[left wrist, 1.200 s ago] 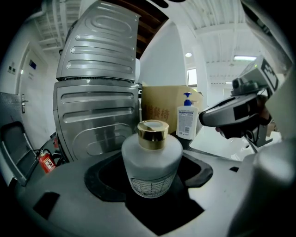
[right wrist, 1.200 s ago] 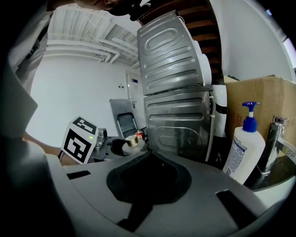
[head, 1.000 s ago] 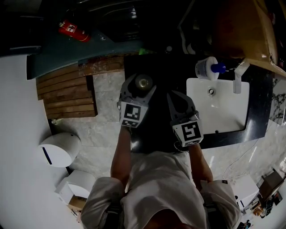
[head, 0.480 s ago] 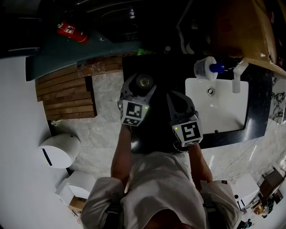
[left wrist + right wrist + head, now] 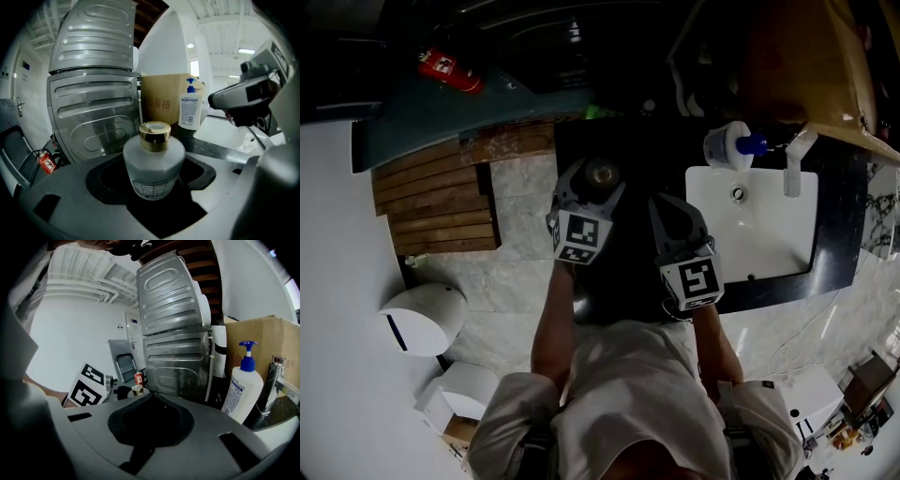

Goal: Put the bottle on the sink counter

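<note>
The left gripper (image 5: 589,184) is closed on a squat, frosted white glass bottle with a gold cap (image 5: 153,161). The bottle is clasped upright by its round body between the two grey jaws, with a printed label seen low on its front. In the head view it is held over the left part of the dark sink surface (image 5: 839,239), well to the left of the white rectangular basin (image 5: 750,230). Whether its base touches the surface cannot be told.

The right gripper (image 5: 673,208) is held just beside the left one, nearer the basin. Its jaws are brought together and nothing is gripped between them.

Beyond the grippers, a white pump dispenser with a blue nozzle (image 5: 729,145) is stood on the surface at the far left corner of the basin, and a chrome tap (image 5: 794,161) is set just to its right. A brown cardboard box with red print (image 5: 161,104) is seen behind the dispenser, beside a tall ribbed metal panel (image 5: 93,93).

On the floor to the left, a slatted wooden platform (image 5: 436,197) is laid, with a red fire extinguisher (image 5: 450,70) beyond it.
</note>
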Demonstrator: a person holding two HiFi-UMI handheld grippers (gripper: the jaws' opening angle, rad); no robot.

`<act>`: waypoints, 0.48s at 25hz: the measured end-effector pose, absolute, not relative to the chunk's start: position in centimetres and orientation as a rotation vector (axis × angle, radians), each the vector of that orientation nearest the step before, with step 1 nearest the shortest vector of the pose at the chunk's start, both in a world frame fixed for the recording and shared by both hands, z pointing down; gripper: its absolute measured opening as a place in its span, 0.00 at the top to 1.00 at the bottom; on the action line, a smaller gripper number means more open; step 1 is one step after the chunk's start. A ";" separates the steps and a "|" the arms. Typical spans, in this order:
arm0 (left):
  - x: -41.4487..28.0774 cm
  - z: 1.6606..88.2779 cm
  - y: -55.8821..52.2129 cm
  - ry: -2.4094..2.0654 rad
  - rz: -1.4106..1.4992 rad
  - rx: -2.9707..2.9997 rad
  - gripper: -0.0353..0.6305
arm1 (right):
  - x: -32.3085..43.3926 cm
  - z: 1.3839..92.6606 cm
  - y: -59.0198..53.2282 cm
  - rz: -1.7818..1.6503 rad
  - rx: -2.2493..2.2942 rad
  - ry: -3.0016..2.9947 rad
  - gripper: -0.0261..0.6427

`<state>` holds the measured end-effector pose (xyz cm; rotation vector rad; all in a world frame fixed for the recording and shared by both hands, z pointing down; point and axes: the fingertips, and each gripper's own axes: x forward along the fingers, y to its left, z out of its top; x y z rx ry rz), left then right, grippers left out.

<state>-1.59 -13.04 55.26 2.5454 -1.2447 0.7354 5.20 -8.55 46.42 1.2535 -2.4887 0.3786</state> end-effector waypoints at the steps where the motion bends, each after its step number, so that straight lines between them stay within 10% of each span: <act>1: -1.6 55.3 -13.1 -1.243 0.731 2.544 0.47 | 5.2 46.4 -8.6 0.379 1.255 -2.489 0.97; 12: -1.7 55.4 -13.3 -1.248 0.653 2.517 0.47 | 5.1 46.5 -8.4 0.376 1.254 -2.485 0.97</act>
